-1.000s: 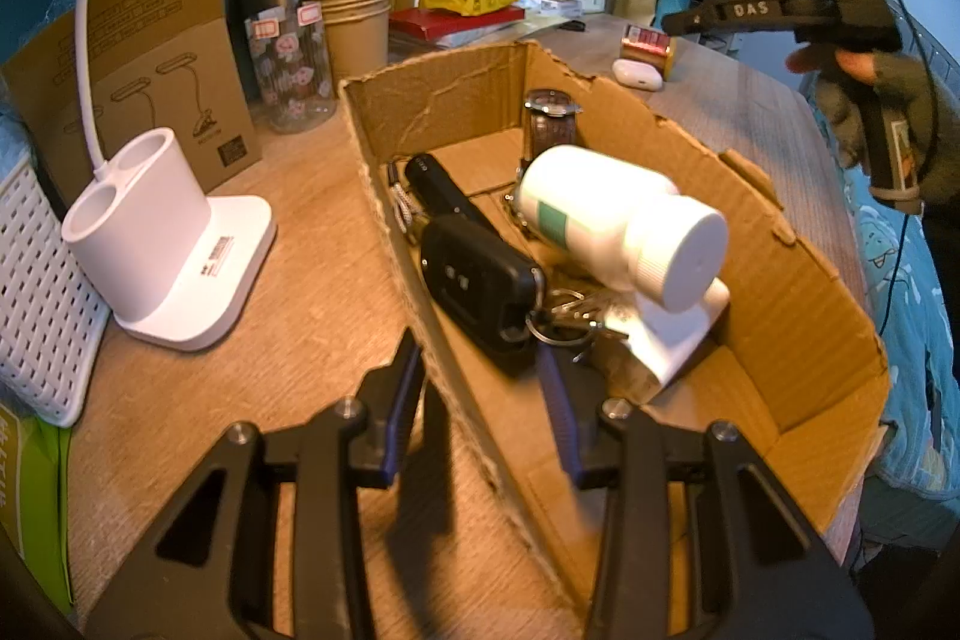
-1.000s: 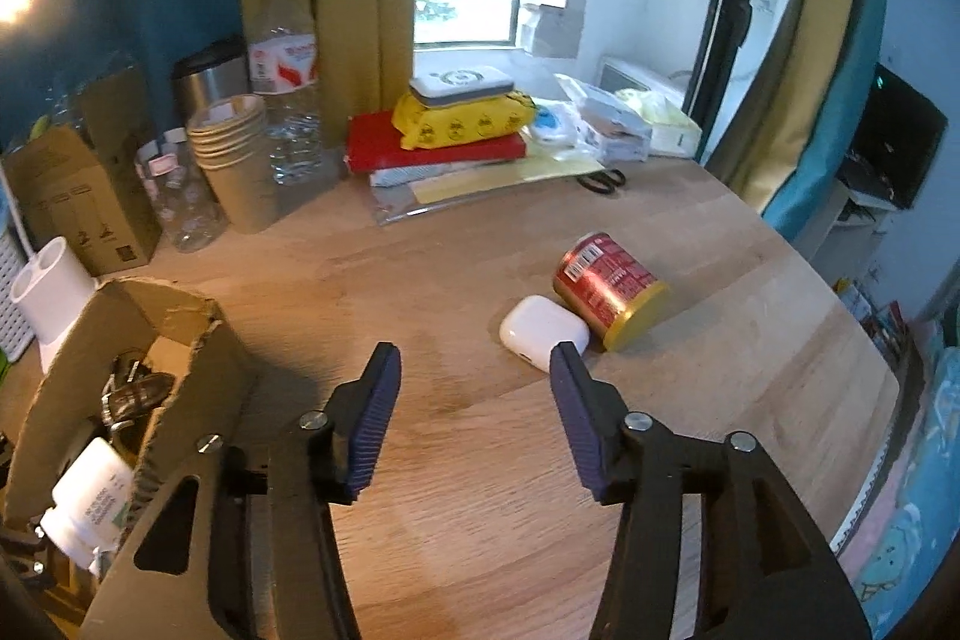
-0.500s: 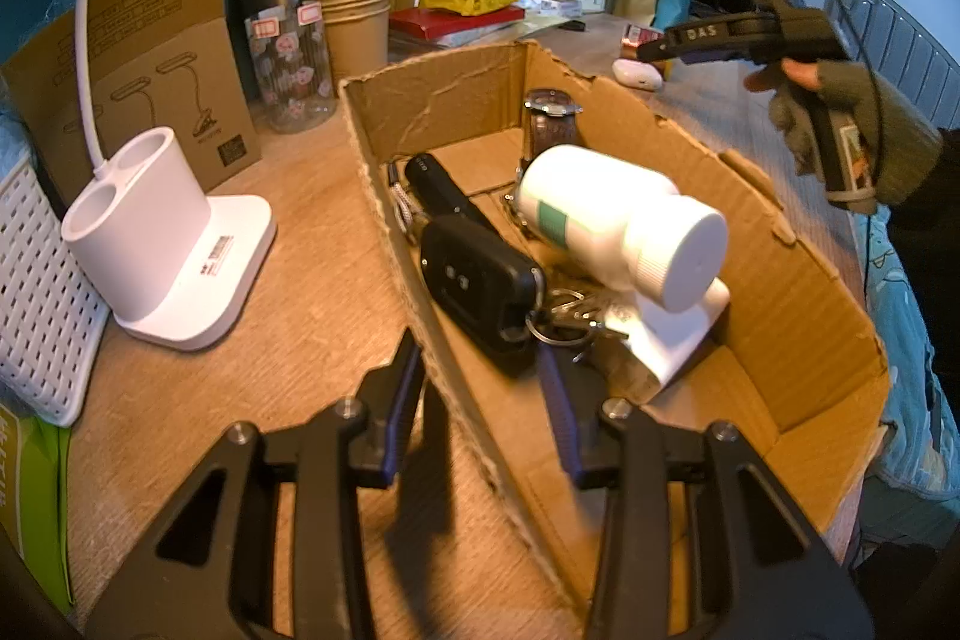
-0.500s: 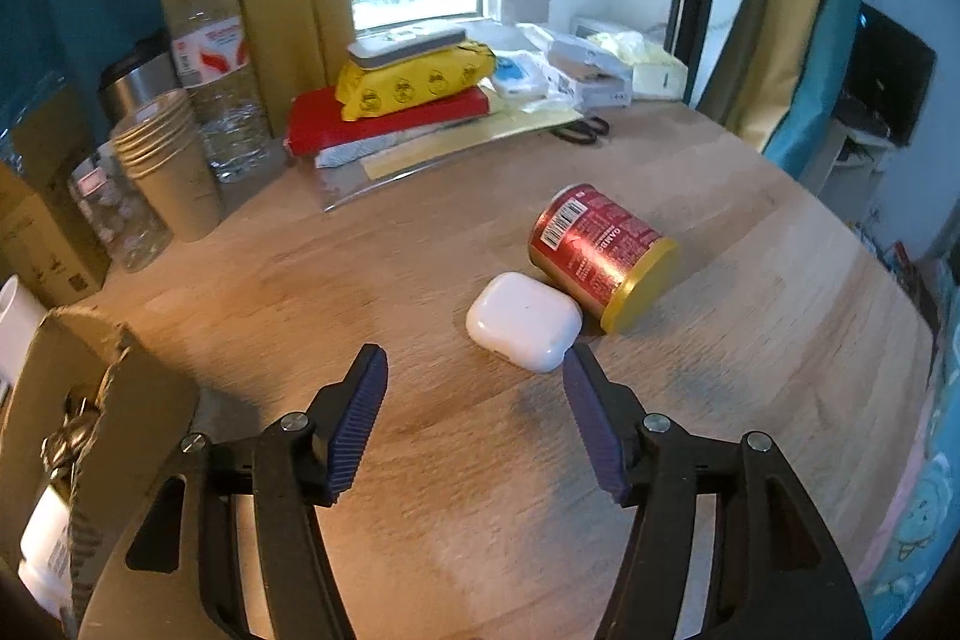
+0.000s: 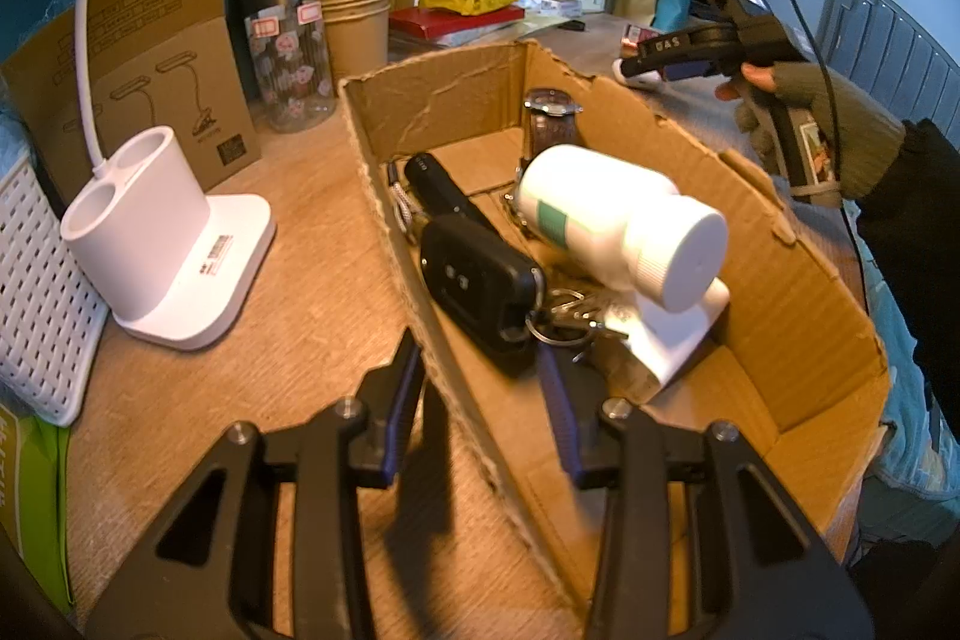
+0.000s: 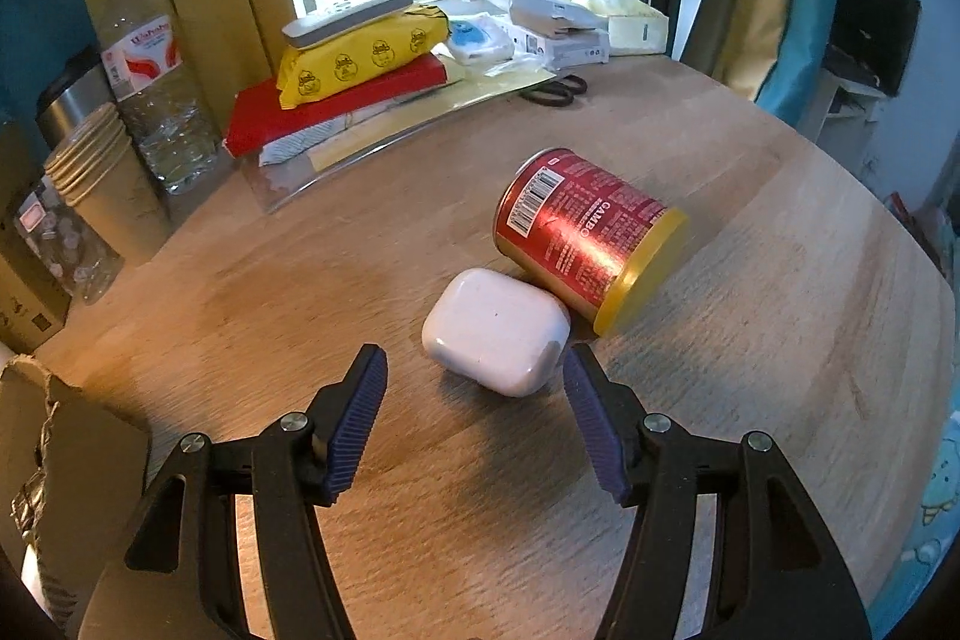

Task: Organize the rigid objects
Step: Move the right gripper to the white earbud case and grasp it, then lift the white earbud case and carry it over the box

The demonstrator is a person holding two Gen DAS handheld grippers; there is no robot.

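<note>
Corrugated cardboard box [image 5: 798, 280]: left gripper [image 5: 480, 376] clamped on its torn near wall. Right gripper [image 6: 474, 406], ribbed pads spread and empty, just short of glossy rounded white earbud case [image 6: 495, 331] on woodgrain table [image 6: 750, 310], touching red cylindrical can [image 6: 585, 235].

The right tongs [image 6: 474, 421] have widened and dropped close to the white earbud case [image 6: 497, 330].

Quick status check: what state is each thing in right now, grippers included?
left gripper, shut on the cardboard box near wall.
right gripper, open, jaws have just been opening, gripping nothing.
red can, on its side, yellow lid on.
earbud case, closed, on table, touching red can.
white bottle, capped, lying in the box.
water bottle, capped, upright.
</note>
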